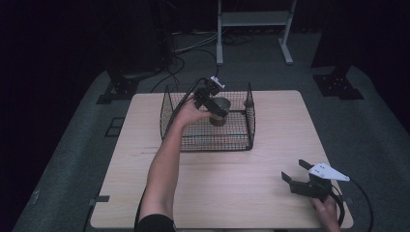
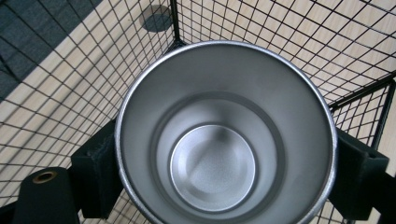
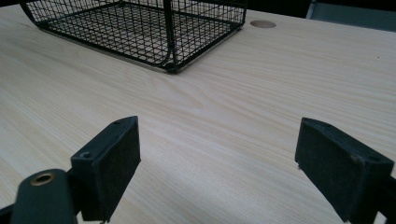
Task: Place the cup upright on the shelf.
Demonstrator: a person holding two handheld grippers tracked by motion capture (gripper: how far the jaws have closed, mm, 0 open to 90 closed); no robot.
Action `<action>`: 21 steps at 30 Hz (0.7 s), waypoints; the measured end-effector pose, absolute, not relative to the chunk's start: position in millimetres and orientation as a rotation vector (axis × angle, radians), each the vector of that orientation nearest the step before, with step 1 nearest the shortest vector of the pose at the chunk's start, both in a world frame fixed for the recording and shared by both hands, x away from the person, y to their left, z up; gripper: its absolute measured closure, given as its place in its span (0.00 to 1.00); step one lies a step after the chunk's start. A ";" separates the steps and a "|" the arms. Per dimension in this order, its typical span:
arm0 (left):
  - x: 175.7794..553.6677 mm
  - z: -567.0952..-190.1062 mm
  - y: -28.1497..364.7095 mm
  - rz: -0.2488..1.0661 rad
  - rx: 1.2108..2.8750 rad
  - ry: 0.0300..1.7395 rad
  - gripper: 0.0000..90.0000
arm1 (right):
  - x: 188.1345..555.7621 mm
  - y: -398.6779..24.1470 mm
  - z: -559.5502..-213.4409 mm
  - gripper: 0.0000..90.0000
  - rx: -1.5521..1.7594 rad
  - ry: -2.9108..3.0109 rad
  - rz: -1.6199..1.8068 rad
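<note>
- The cup [image 1: 220, 110] is a round stainless-steel vessel with a brushed matte interior, a bright rolled rim and a stepped wall narrowing to a flat circular base, as the left gripper view shows [image 2: 224, 135].
- The basket [image 1: 241, 140] is a rectangular black wire-mesh container with a fine square grid, a thicker rod frame and rounded corners; it stands on the worktop [image 1: 232, 193] toward the 12 o'clock edge.
- The worktop is a pale wood-grain laminate panel, smooth and flat, with a round hole near the basket's corner in the right gripper view [image 3: 262, 23].
- Each tool carries two black rectangular pads with a matte, rubber-like face.
- The left tool [image 1: 212, 104] is closed onto the cup: one pad [image 2: 95, 175] presses the outer wall at 9 o'clock in its own view, and the other presses at 3 o'clock.
- The cup sits squarely between the left tool's jaws, mouth toward the camera, inside the basket's outline; whether its base touches the mesh floor cannot be determined.
- The right tool [image 1: 296, 170] is spread wide, with bare worktop between the pads [image 3: 109, 163], and grips nothing.
- The right tool is at the worktop's 4 o'clock corner in the high view, well apart from the cup and basket.
</note>
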State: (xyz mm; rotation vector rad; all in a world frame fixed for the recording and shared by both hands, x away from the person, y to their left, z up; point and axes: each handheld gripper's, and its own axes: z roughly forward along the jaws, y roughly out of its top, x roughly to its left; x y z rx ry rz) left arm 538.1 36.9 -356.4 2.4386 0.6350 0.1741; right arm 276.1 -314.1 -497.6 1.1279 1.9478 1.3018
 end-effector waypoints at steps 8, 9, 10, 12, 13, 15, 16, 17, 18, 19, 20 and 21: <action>542.4 -373.6 34.7 0.180 2.463 0.672 0.15 | 276.0 -314.2 -497.6 0.15 1.127 1.948 1.301; 543.0 -376.8 35.4 0.185 2.464 0.685 0.15 | 275.9 -314.1 -497.6 0.15 1.129 1.949 1.302; 543.4 -379.9 36.0 0.191 2.466 0.693 0.15 | 275.8 -314.0 -497.5 0.15 1.130 1.950 1.302; 544.4 -384.7 37.0 0.180 2.477 0.703 0.15 | 275.7 -313.9 -497.5 0.15 1.133 1.950 1.303; 544.6 -386.6 36.9 0.179 2.479 0.706 0.15 | 275.7 -313.9 -497.5 0.15 1.132 1.949 1.303; 544.8 -390.1 35.9 0.181 2.489 0.709 0.15 | 275.7 -314.0 -497.5 0.15 1.129 1.952 1.302; 545.1 -391.4 35.4 0.181 2.497 0.707 0.15 | 275.8 -314.0 -497.5 0.15 1.130 1.952 1.302; 545.2 -392.8 34.8 0.180 2.500 0.706 0.15 | 275.8 -314.0 -497.5 0.15 1.130 1.952 1.302; 545.4 -394.0 34.4 0.178 2.503 0.707 0.15 | 275.8 -314.0 -497.5 0.15 1.129 1.952 1.302; 545.8 -394.9 34.2 0.174 2.504 0.709 0.15 | 275.8 -314.0 -497.5 0.15 1.129 1.953 1.302; 546.2 -395.6 34.3 0.172 2.507 0.711 0.15 | 275.8 -314.0 -497.5 0.15 1.129 1.953 1.302; 546.6 -396.4 34.4 0.170 2.506 0.714 0.15 | 275.8 -313.9 -497.5 0.15 1.129 1.953 1.301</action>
